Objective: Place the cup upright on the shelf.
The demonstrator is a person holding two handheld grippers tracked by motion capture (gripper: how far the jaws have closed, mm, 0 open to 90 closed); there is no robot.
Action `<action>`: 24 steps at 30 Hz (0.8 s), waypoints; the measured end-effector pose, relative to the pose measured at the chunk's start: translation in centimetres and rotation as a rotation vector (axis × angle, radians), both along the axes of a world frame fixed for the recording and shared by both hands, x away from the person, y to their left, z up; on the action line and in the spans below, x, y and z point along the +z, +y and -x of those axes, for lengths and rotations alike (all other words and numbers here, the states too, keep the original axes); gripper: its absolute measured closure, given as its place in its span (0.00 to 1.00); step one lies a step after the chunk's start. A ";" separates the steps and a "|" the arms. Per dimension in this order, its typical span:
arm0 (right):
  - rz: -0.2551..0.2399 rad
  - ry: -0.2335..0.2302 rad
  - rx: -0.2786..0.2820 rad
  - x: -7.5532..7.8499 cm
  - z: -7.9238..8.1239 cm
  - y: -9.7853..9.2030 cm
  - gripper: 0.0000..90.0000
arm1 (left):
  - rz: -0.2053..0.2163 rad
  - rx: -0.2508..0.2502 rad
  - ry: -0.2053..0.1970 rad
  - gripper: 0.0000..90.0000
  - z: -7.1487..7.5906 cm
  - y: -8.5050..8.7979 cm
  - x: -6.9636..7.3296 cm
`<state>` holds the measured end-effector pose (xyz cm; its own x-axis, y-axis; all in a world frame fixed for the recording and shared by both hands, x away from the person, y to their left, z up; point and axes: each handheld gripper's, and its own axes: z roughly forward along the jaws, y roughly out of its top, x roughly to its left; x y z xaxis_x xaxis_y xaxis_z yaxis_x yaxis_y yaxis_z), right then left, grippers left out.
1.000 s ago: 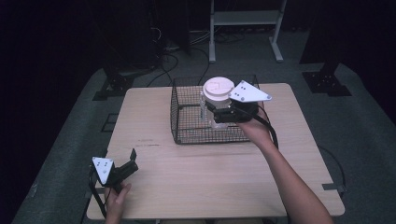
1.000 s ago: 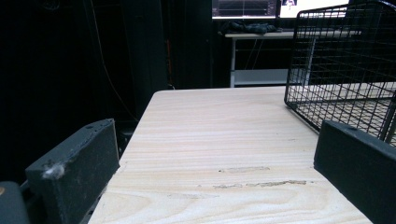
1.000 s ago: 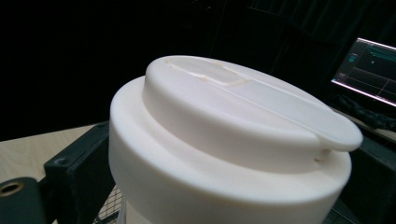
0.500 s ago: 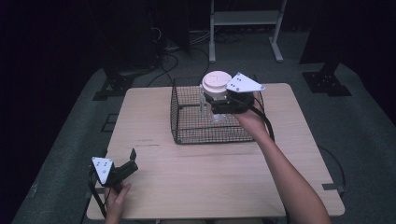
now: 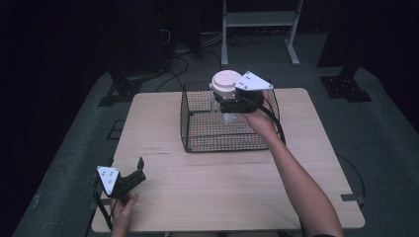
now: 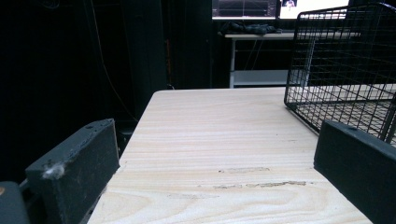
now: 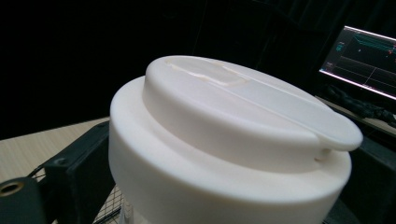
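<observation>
Two jaws of right gripper [image 5: 228, 102] clamped below white-lidded cup's [image 5: 225, 84] rim, suspended over wire basket [image 5: 197, 126] for lowering; left gripper [image 5: 140, 168] spread, parked.

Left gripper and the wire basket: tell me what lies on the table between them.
Nothing: in the high view, bare wooden table runs from the left gripper to the black wire basket. The left gripper view shows the same bare stretch.

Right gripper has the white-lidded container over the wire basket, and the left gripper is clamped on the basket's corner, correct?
Not quite. The left gripper is open and apart from the wire basket, near the table's front corner, as the high view shows. The right gripper does hold the white-lidded container over the basket.
</observation>
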<state>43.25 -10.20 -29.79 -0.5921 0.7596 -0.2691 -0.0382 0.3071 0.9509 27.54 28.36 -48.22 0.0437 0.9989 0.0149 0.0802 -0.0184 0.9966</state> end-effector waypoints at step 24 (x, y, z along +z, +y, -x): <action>0.000 0.060 -0.031 -4.1 -4.0 1.4 0.04 | 0.008 -0.001 -0.001 0.00 0.0 0.1 0.0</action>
<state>47.27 -8.76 -33.90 -0.5836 0.7777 -0.2335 0.0288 0.3072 0.9512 27.53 28.44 -48.22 0.0451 0.9990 0.0068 0.0790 -0.0103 0.9968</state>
